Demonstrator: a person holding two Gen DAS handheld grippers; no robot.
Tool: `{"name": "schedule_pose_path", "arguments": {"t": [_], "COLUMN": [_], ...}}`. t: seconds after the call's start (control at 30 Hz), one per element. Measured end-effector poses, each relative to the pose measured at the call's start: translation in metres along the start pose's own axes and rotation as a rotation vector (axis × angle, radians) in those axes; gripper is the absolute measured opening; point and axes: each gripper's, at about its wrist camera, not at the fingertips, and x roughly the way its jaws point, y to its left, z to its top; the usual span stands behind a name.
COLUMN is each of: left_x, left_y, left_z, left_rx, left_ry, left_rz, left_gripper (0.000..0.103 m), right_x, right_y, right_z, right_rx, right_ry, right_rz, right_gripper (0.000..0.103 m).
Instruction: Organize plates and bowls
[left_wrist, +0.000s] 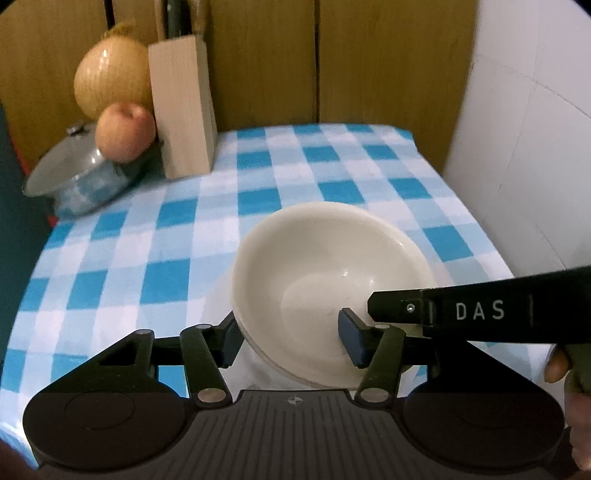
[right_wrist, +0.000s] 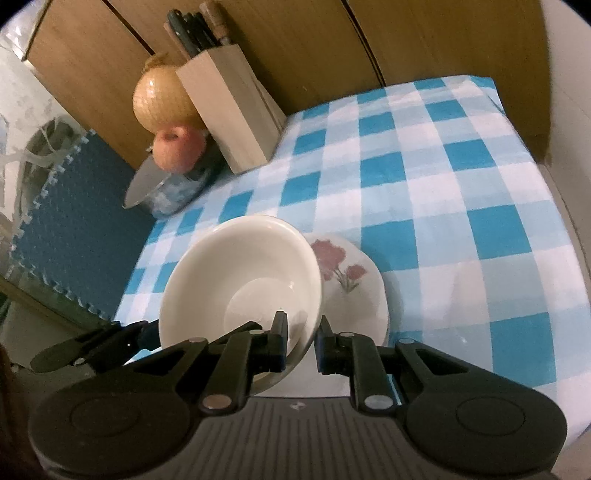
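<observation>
A cream bowl (left_wrist: 325, 258) hangs tilted over the blue-checked tablecloth (left_wrist: 147, 240). My left gripper (left_wrist: 290, 341) stands open across the bowl's near rim, with one pad (left_wrist: 229, 343) outside the wall and the other pad (left_wrist: 351, 341) well inside. In the right wrist view my right gripper (right_wrist: 301, 336) is shut on the cream bowl (right_wrist: 240, 273), pinching its near right rim, one finger inside and one outside. A white plate with red flowers (right_wrist: 351, 284) lies on the cloth just right of and partly under the bowl.
At the back left stand a wooden knife block (left_wrist: 184, 110), a big onion (left_wrist: 110, 74), an apple (left_wrist: 123, 133) and a pot with a glass lid (left_wrist: 77, 173). Wooden panels close the back, a white wall (left_wrist: 535, 147) the right. A blue foam mat (right_wrist: 74, 221) lies past the table's left edge.
</observation>
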Motion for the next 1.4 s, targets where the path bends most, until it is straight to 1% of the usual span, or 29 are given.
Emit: {"name": "schedule_pose_path", "arguments": {"t": [0.1, 0.17, 0.2, 0.27, 0.47, 0.53, 0.57, 0.67, 0.8, 0.93, 1.17, 1.33, 1.4], "left_x": [0.005, 0.006, 0.006, 0.004, -0.004, -0.008, -0.009, -0.012, -0.014, -0.016, -0.019, -0.02, -0.02], "left_y": [0.005, 0.008, 0.011, 0.017, 0.022, 0.021, 0.02, 0.02, 0.022, 0.022, 0.02, 0.017, 0.016], "left_z": [-0.002, -0.002, -0.003, -0.003, -0.001, 0.0, 0.0, 0.0, 0.0, -0.001, -0.002, -0.005, -0.007], "left_rx": [-0.016, -0.021, -0.025, -0.044, -0.072, -0.066, -0.063, -0.068, -0.086, -0.093, -0.091, -0.081, -0.077], "left_ry": [0.024, 0.025, 0.023, 0.019, -0.004, -0.023, -0.031, -0.047, -0.051, -0.057, -0.073, -0.076, -0.074], "left_rz": [-0.008, 0.012, 0.019, 0.023, 0.025, 0.041, 0.048, 0.066, 0.084, 0.092, 0.104, 0.114, 0.129], "left_gripper": [0.062, 0.067, 0.071, 0.072, 0.077, 0.083, 0.085, 0.085, 0.086, 0.087, 0.089, 0.091, 0.091], "right_x": [0.005, 0.007, 0.006, 0.004, -0.006, -0.013, -0.017, -0.026, -0.033, -0.033, -0.036, -0.033, -0.031], "right_y": [0.001, 0.0, 0.001, 0.002, -0.001, 0.002, 0.004, 0.01, 0.014, 0.017, 0.02, 0.023, 0.025], "right_z": [0.0, 0.0, 0.0, -0.001, -0.005, -0.009, -0.012, -0.018, -0.021, -0.023, -0.026, -0.028, -0.029], "right_rx": [-0.01, -0.012, -0.027, -0.051, -0.034, -0.048, -0.057, -0.088, -0.103, -0.106, -0.122, -0.149, -0.163], "right_ry": [0.022, 0.022, 0.014, -0.009, -0.042, -0.067, -0.086, -0.137, -0.177, -0.186, -0.213, -0.204, -0.197], "right_rz": [-0.016, -0.036, -0.052, -0.087, -0.097, -0.105, -0.111, -0.135, -0.157, -0.155, -0.173, -0.191, -0.198], "right_gripper": [0.013, 0.015, 0.016, 0.016, 0.016, 0.016, 0.016, 0.017, 0.021, 0.024, 0.025, 0.026, 0.026]}}
